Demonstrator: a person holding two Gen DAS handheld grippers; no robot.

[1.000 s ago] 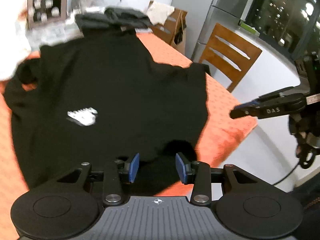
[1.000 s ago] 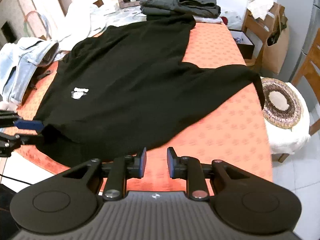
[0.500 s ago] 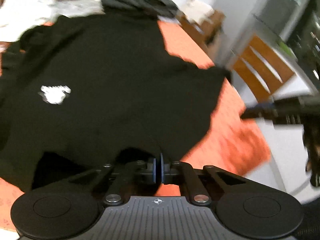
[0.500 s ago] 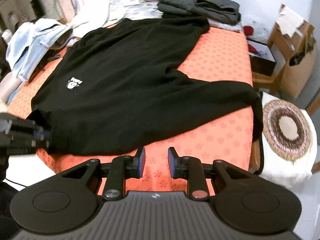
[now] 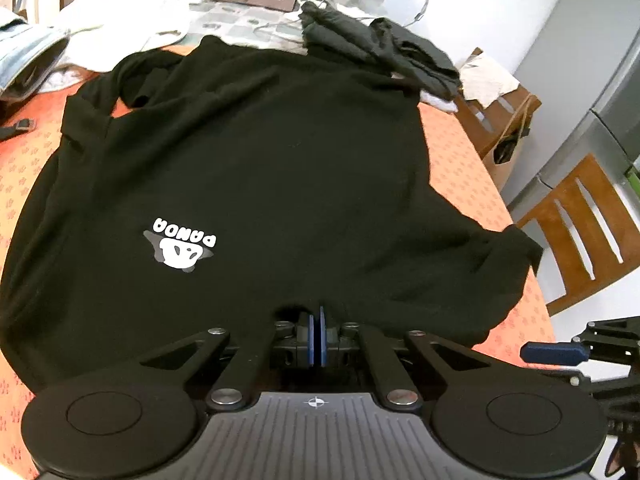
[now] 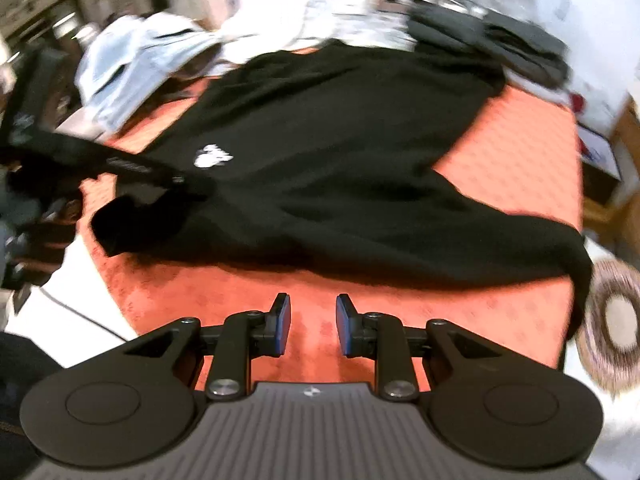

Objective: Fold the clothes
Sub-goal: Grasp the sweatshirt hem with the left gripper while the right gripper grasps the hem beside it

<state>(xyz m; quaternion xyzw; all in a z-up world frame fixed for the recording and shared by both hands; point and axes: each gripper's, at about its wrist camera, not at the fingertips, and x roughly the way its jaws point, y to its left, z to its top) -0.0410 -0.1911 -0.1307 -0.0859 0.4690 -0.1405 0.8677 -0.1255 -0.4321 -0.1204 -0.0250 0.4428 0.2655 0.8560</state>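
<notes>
Clamped now on the near hem of the black sweatshirt (image 5: 280,168), where a second ago stood open just short of the cloth: left gripper (image 5: 317,338), blue pads pressed together with a dark fold pinched between them. Shifted too since then, the right gripper (image 6: 313,330), lower and nearer the orange tabletop (image 6: 516,148), jaws parted by a narrow gap, nothing between them, held over bare orange surface just short of the garment's near edge.

Spread flat across most of the tabletop, front side up, with a white panda print (image 5: 181,246) reading upside down from the left wrist view. Stretched toward the right corner of the tabletop, one sleeve (image 5: 508,264), its cuff hanging just over the edge. Bunched at the far left, the other sleeve (image 5: 132,84).

Stacked at the far end, touching the sweatshirt's far edge, dark folded clothes (image 5: 384,52). Heaped at the far left, light blue denim (image 6: 132,64) and white fabric (image 5: 128,20). Beyond the right edge, a wooden chair (image 5: 580,232) and a round woven cushion (image 6: 612,320), the latter badly smeared in the right wrist view, so probably resting on a seat, though hard to say.
</notes>
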